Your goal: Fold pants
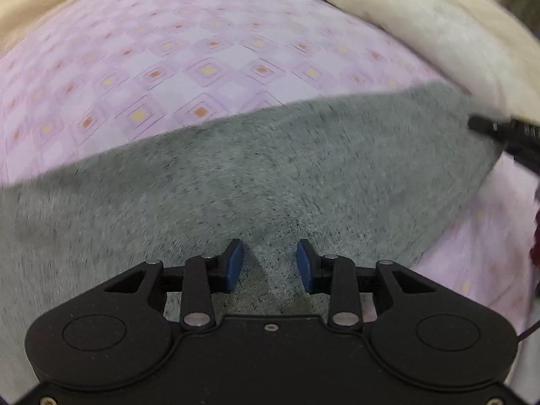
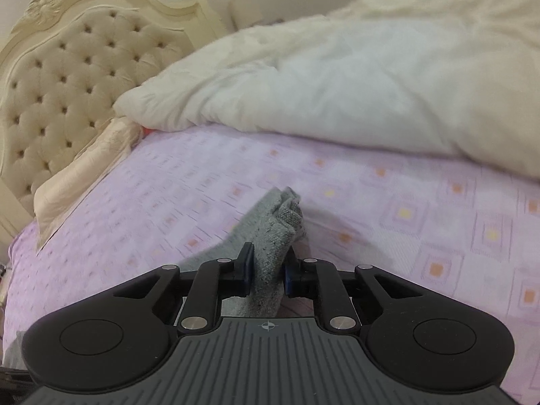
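Gripper number one, the right gripper (image 2: 266, 270), is clamped on a bunched edge of the grey pants (image 2: 273, 236), whose corner pokes up past the fingers while the rest trails down to the left onto the bed (image 2: 422, 202). That pinch looks meant to carry the edge across for a fold. In the left wrist view the left gripper (image 1: 270, 263) is released, its blue pads (image 1: 236, 263) apart with nothing between them, poised low over the pants (image 1: 270, 168), which lie spread flat across the pink patterned sheet; probably it is there to pin or pick up cloth. A cream duvet (image 2: 337, 77) is heaped behind and a tufted headboard (image 2: 67, 77) stands at the left. Motion blur smears the cloth, so seams and waistband cannot be made out, and the pants' full outline is cut off.
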Demonstrator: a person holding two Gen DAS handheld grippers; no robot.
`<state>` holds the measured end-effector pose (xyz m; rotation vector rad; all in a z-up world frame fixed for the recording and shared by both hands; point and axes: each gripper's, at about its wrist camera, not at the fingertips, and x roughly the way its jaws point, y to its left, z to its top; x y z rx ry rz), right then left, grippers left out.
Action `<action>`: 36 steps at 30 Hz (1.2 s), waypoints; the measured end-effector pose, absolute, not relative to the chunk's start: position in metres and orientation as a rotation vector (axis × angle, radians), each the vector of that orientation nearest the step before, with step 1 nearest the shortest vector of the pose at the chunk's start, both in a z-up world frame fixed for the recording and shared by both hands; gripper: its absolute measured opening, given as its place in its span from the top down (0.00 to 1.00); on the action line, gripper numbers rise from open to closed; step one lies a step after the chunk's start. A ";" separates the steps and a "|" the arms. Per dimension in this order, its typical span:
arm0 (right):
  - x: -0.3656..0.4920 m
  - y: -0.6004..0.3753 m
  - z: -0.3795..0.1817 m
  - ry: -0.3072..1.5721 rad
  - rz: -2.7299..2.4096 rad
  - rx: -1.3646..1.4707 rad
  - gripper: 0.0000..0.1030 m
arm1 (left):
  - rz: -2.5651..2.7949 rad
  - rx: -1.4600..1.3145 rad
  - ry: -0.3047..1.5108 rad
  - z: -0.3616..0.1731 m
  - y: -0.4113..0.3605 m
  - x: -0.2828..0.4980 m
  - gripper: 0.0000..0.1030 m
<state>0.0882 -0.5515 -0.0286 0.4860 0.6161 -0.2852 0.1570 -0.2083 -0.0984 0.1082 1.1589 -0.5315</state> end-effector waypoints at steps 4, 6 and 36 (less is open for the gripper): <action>0.100 -0.517 0.006 0.599 -0.222 0.377 0.85 | -0.438 -0.013 1.147 -0.087 -0.160 0.162 0.58; 0.105 -0.491 0.026 0.575 -0.178 0.315 0.86 | -0.401 -0.047 1.139 -0.082 -0.134 0.166 0.58; 0.140 -0.242 0.016 0.720 0.403 -0.110 0.71 | -0.109 -0.224 1.002 -0.064 0.079 0.154 0.40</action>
